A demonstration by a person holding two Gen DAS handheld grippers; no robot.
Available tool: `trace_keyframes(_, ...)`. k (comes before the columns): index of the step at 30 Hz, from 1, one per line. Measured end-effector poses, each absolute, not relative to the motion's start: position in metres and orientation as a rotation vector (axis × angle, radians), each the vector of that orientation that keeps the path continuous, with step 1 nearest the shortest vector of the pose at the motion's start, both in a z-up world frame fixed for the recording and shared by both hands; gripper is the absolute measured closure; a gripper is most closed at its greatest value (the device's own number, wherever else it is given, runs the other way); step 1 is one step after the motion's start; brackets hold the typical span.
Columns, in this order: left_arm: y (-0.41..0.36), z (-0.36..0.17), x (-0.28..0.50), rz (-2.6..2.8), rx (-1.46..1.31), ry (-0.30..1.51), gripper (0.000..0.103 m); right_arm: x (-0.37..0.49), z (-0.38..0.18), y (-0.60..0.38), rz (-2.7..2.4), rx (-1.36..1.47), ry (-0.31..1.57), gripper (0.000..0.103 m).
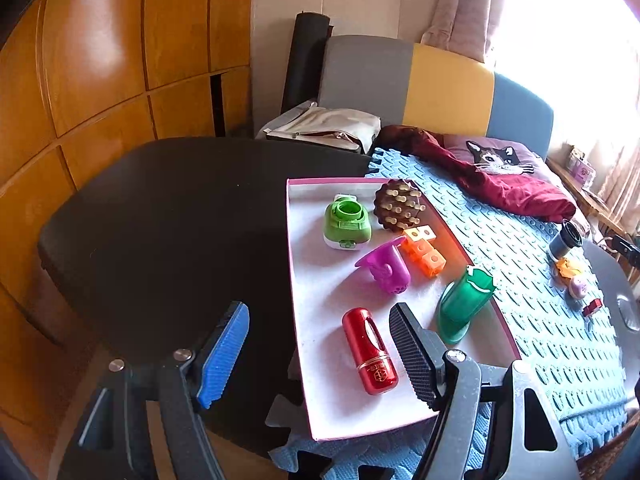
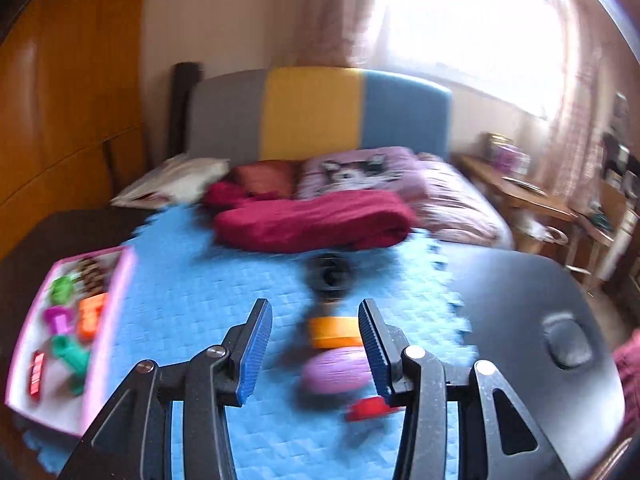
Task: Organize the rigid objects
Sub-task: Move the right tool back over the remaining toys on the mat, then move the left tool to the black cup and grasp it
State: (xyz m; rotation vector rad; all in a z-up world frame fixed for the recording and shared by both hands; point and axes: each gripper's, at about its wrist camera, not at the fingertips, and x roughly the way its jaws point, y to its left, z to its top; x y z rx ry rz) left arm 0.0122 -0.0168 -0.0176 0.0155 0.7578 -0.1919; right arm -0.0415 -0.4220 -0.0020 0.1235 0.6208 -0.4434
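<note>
A pink-rimmed white tray (image 1: pixel 320 420) lies on a blue foam mat (image 1: pixel 540 320). It holds a red cylinder (image 1: pixel 370 350), a green cup (image 1: pixel 466 300), a purple piece (image 1: pixel 386 266), orange cubes (image 1: pixel 424 250), a green cap item (image 1: pixel 347 222) and a brown studded piece (image 1: pixel 400 204). My left gripper (image 1: pixel 320 348) is open above the tray's near left edge, empty. My right gripper (image 2: pixel 316 350) is open and empty over the mat; the right wrist view is blurred. Just beyond its fingers lie an orange piece (image 2: pixel 334 332), a purple oval (image 2: pixel 336 372), a red piece (image 2: pixel 368 408) and a dark cylinder (image 2: pixel 328 276).
The tray also shows at the left of the right wrist view (image 2: pixel 120 304). A dark table (image 1: pixel 160 220) carries the mat. A red cloth (image 1: pixel 500 188) and a cat pillow (image 1: pixel 496 156) lie behind, with a bag (image 1: pixel 320 128) and wooden wardrobe (image 1: pixel 100 60) at left.
</note>
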Motion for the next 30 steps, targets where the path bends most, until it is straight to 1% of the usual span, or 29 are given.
trace_keyframes(3, -0.020, -0.016, 0.012, -0.193, 0.026, 0.756, 0.030, -0.051, -0.016, -0.455, -0.548, 0.141, 0.620, 0.057)
trace_keyframes(6, -0.024, -0.014, 0.014, -0.195, 0.035, 0.758, 0.030, -0.058, -0.029, -0.485, -0.618, 0.254, 0.656, 0.057)
trace_keyframes(9, -0.027, -0.010, 0.015, -0.196, 0.029, 0.752, 0.030, -0.065, -0.030, -0.506, -0.634, 0.371, 0.629, 0.057)
trace_keyframes(12, -0.031, -0.006, 0.017, -0.198, 0.023, 0.747, 0.030, -0.068, -0.038, -0.519, -0.621, 0.451, 0.669, 0.057)
trace_keyframes(19, -0.057, 0.001, 0.018, -0.278, 0.042, 0.746, 0.030, -0.070, -0.050, -0.521, -0.640, 0.525, 0.715, 0.057)
trace_keyframes(25, -0.099, 0.001, 0.017, -0.393, 0.092, 0.771, 0.029, -0.071, -0.058, -0.528, -0.647, 0.580, 0.747, 0.057)
trace_keyframes(30, -0.135, 0.002, 0.015, -0.465, 0.126, 0.776, 0.028, -0.077, -0.059, -0.536, -0.635, 0.652, 0.735, 0.057)
